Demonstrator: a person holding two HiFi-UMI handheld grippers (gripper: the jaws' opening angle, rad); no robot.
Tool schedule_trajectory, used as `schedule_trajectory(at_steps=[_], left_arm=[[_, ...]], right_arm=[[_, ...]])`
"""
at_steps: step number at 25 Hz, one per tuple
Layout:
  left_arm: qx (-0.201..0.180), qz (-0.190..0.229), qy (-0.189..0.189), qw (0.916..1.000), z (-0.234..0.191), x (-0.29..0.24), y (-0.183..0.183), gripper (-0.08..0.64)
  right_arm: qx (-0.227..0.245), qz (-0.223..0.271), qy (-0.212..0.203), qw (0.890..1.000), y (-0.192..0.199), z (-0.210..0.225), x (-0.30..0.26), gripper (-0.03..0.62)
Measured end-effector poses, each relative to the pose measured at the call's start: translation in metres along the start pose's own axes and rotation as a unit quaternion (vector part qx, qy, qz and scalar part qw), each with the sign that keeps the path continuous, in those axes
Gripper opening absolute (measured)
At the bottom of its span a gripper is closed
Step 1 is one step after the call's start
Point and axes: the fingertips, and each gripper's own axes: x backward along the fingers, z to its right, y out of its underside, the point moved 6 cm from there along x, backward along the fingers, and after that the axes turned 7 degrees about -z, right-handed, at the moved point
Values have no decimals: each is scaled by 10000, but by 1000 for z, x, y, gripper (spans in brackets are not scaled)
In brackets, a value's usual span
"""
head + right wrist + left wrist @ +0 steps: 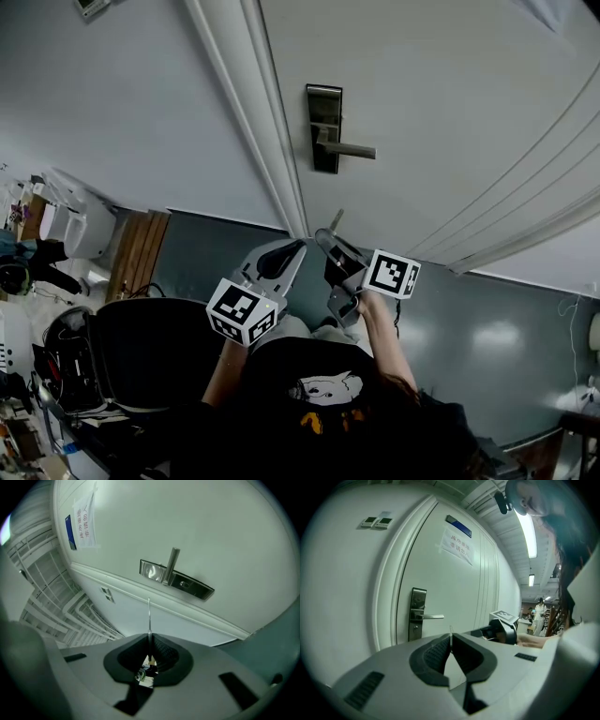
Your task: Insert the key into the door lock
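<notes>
The white door (pixel 441 103) carries a metal lock plate (pixel 324 128) with a lever handle (pixel 349 149). My right gripper (pixel 329 237) is shut on a thin metal key (pixel 336 220) below the plate and apart from the door. In the right gripper view the key (pixel 149 616) stands edge-on out of the gripper (pixel 150 641), pointing just below the lock plate (pixel 176 579). Beside it on the left, my left gripper (pixel 301 247) is shut. In its own view this gripper (pixel 451 644) shows only a pale sliver at the seam, with the lock plate (pixel 417 613) far ahead.
The door frame (pixel 267 141) runs left of the lock, with the grey wall (pixel 122 103) beyond it. A black chair (pixel 141 361) and cluttered items stand at the lower left. A paper notice (pixel 457 543) hangs high on the door. A person (pixel 540 612) stands far down the corridor.
</notes>
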Motion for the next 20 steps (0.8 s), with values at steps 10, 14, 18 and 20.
schedule_trajectory(at_steps=[10, 14, 18, 20], left_arm=[[-51, -92, -142, 9998, -3, -3, -1, 20], [-53, -96, -88, 9999, -8, -11, -1, 20], [-144, -57, 53, 9999, -17, -17, 0, 20], [-174, -21, 125, 9998, -21, -17, -1, 20]], right_arm=[[14, -146, -148, 9998, -2, 5, -10, 21], [23, -197, -146, 9997, -10, 14, -18, 21], [-79, -133, -222, 9996, -18, 24, -31, 21], [-183, -104, -277, 9994, -23, 29, -38, 21]])
